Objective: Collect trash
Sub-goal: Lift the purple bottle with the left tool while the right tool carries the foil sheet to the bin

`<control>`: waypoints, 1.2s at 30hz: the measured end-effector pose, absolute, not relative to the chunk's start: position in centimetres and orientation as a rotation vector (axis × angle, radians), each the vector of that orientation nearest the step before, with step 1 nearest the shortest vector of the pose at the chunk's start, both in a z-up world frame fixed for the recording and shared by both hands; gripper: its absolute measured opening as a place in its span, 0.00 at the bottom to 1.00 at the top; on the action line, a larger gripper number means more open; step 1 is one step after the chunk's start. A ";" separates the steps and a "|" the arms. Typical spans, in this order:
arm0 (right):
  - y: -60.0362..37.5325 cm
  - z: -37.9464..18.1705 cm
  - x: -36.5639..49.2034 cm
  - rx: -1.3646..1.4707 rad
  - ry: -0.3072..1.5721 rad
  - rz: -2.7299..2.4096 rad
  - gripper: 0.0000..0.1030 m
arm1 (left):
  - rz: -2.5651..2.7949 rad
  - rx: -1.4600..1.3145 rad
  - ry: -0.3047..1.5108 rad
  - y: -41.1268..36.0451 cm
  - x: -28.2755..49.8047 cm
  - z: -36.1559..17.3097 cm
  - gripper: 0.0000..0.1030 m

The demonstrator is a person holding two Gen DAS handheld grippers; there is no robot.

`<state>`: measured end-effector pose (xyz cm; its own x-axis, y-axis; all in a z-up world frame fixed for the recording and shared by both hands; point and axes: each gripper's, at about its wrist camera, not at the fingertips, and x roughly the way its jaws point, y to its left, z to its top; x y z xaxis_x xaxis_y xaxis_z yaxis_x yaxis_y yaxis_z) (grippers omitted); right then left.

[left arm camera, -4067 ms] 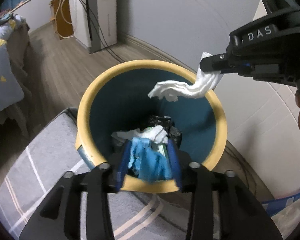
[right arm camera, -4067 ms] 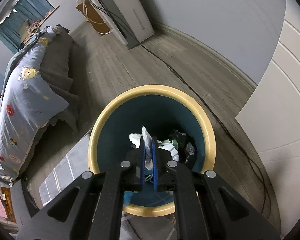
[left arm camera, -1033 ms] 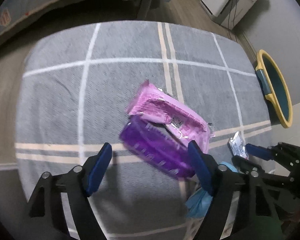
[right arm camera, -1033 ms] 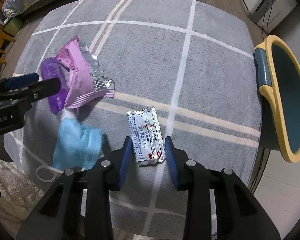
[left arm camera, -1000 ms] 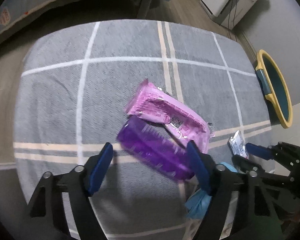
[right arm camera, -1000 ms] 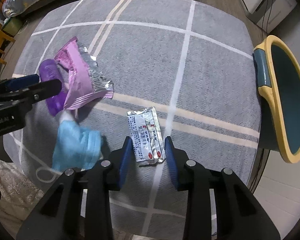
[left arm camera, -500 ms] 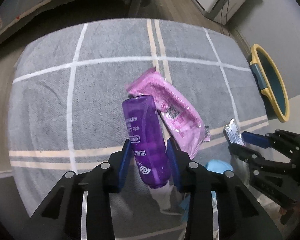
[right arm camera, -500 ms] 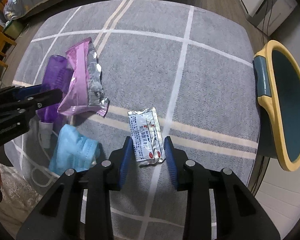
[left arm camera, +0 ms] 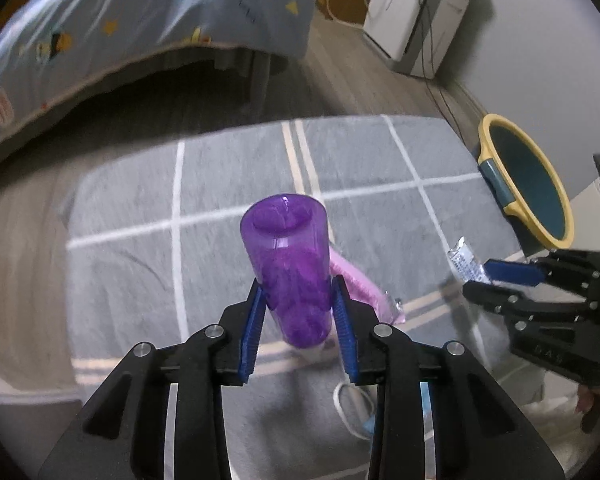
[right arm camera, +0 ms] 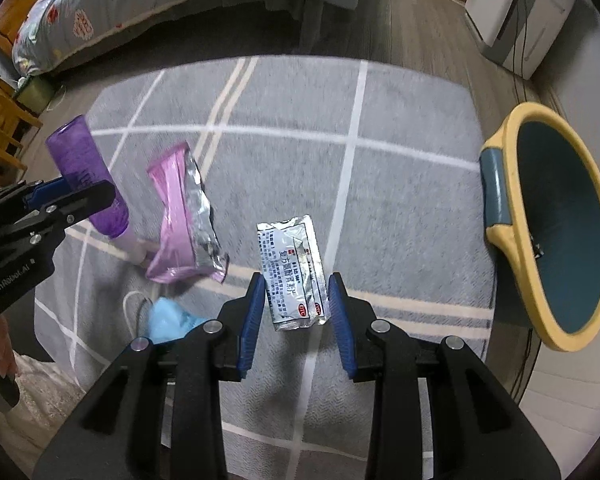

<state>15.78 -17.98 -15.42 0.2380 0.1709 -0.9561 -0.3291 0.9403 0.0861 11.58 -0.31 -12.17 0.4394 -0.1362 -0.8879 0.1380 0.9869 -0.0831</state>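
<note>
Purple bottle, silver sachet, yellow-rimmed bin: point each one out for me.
purple bottle (left arm camera: 296,276), left wrist view, on its body between the blue pads.
silver sachet (right arm camera: 292,272), right wrist view, on its printed face.
yellow-rimmed bin (right arm camera: 516,252), right wrist view, on the near yellow rim.

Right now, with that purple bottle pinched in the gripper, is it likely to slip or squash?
The purple bottle looks like thin see-through plastic and seems empty, so probably light. Its smooth round wall could twist or slide between the left gripper pads, which catch only its lower part. A hard squeeze might dent it.
</note>
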 end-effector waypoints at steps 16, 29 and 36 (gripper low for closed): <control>-20.5 -9.7 16.6 -0.034 1.149 0.334 0.31 | -0.217 0.090 0.914 -2.8 11.4 -6.9 0.33; -23.7 -3.8 17.2 0.059 1.019 0.353 0.32 | -0.255 0.117 0.832 -3.7 10.8 -4.4 0.33; -29.0 2.3 17.1 0.035 0.880 0.296 0.31 | -0.301 0.104 0.802 -4.7 10.0 -3.0 0.33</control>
